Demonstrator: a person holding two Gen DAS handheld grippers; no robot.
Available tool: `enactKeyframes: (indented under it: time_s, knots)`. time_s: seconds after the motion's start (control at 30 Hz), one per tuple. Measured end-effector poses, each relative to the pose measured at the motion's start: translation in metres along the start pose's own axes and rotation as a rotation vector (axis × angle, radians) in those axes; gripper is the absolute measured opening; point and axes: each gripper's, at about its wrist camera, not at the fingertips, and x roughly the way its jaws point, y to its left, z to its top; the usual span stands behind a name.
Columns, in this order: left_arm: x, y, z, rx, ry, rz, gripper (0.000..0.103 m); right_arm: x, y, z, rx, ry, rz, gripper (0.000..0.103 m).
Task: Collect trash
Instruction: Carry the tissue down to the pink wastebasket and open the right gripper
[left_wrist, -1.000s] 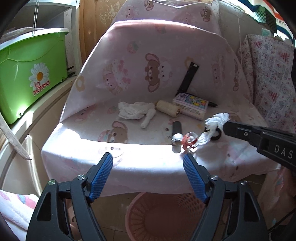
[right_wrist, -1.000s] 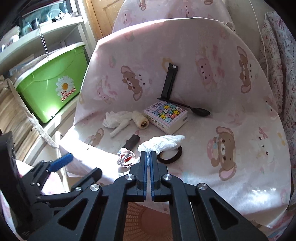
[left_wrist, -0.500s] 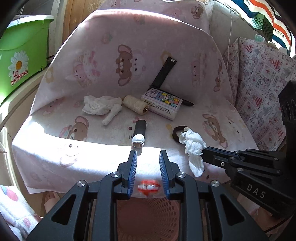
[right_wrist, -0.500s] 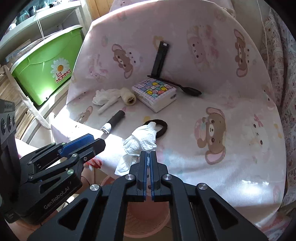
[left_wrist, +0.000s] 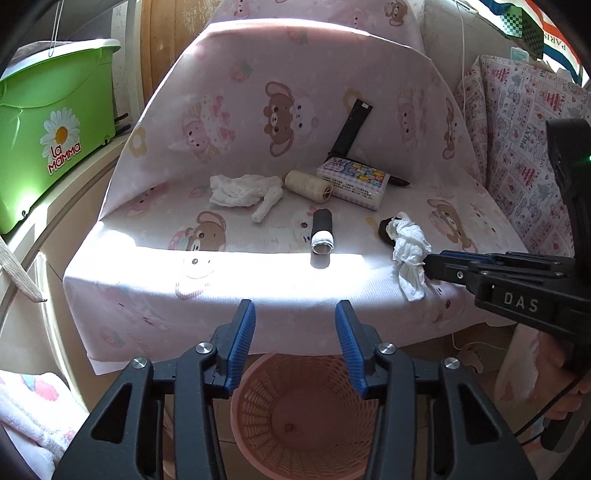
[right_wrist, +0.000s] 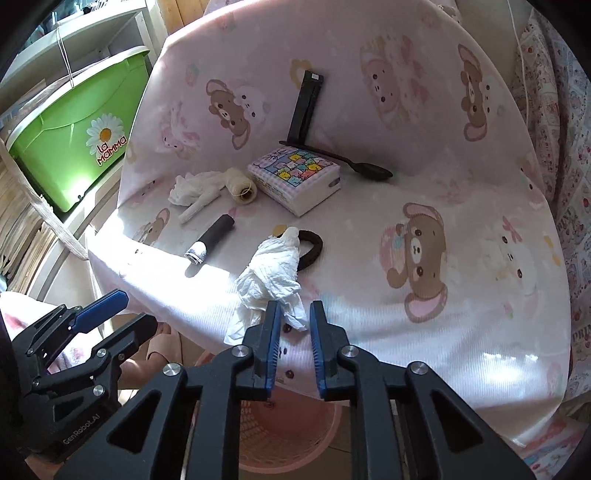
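Above the pink basket, left gripper jaws wide, empty; right gripper at three o'clock, jaws parted, crumpled tissue at their tips

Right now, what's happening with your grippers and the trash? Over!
Left gripper open, empty, above the pink basket. Right gripper open at the white tissue, tissue not dropped yet. Nothing blocking the basket.
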Motion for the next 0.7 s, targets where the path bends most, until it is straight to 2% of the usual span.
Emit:
enactKeyframes:
  time_s: [0.1,0.3,0.37,0.4,0.43,0.53,0.7]
  knots:
    - [0.004,0.009,0.004,-0.050,0.007,-0.001,0.039,-0.004,0.004,0.001,-0.002,-0.044,-0.002,0.052]
    - [0.000,0.015,0.004,-0.061,0.009,0.042,0.039,-0.004,0.019,0.009,-0.016,-0.108,0.024,0.053]
    - [0.000,0.014,0.005,-0.059,0.010,0.046,0.039,0.002,0.023,0.010,-0.021,-0.107,0.029,0.046]
    - [0.000,0.013,0.005,-0.057,0.012,0.043,0.039,0.004,0.025,0.010,-0.023,-0.105,0.034,0.022]
    - [0.000,0.012,0.005,-0.053,0.015,0.039,0.038,0.006,0.027,0.010,-0.022,-0.099,0.041,0.007]
    - [0.001,0.009,0.005,-0.037,0.030,0.036,0.036,-0.007,0.027,0.006,-0.002,-0.159,0.016,0.007]
    - [0.012,0.018,0.001,-0.110,0.113,0.000,0.029,-0.034,0.033,0.002,-0.050,-0.173,0.072,0.007]
